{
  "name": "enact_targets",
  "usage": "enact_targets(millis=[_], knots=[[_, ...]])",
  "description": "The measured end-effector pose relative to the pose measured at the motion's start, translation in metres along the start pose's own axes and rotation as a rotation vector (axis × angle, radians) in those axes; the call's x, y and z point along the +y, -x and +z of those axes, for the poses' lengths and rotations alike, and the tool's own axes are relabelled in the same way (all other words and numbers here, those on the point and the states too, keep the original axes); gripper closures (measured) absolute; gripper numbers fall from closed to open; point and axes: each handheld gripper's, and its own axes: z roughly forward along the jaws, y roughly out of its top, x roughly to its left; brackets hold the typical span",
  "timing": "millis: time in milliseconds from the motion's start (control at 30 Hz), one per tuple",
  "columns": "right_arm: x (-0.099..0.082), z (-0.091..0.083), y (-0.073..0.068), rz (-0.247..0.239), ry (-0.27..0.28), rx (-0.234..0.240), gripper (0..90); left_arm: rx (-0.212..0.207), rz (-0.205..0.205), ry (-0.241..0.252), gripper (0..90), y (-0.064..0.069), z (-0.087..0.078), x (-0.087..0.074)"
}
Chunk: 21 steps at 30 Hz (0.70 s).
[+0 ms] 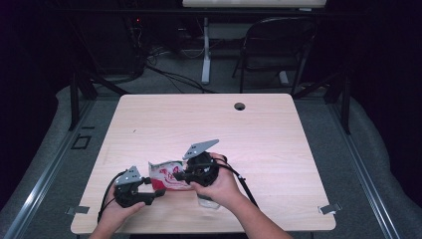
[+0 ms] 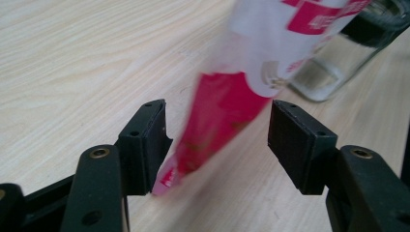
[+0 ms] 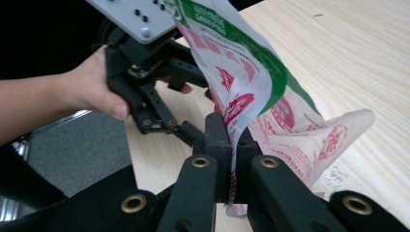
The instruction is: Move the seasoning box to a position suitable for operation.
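A crumpled plastic bag (image 1: 166,177) printed in white, red and green lies near the table's front edge between my two grippers. My right gripper (image 1: 177,175) is shut on it; in the right gripper view its jaws (image 3: 232,140) pinch the bag's (image 3: 270,96) thin edge. My left gripper (image 1: 158,192) stands open just left of the bag. In the left gripper view the bag's red corner (image 2: 217,116) hangs between the spread pads (image 2: 147,140), close to the left one, and looks blurred. A clear glass jar (image 2: 333,63) lies on the table behind the bag.
The light wooden table (image 1: 199,124) has a round cable hole (image 1: 240,106) near its far edge. The glass jar (image 1: 208,201) sits under the right hand by the front edge. A dark folding chair (image 1: 278,45) and a desk leg stand beyond the table.
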Motion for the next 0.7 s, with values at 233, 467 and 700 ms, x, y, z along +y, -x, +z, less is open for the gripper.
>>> enact_targets(millis=[233,467,700], knots=[[-0.012,-0.005,-0.004,-0.014,0.017,0.042,90.0,-0.061,0.016,-0.015,35.4,0.006,0.005,-0.003],[-0.022,-0.012,-0.002,-0.004,0.027,0.052,90.0,-0.069,-0.001,-0.051,26.6,0.012,0.019,-0.003],[-0.03,-0.016,-0.002,-0.005,0.037,0.068,90.0,-0.077,0.001,-0.092,27.2,0.017,0.03,-0.004]])
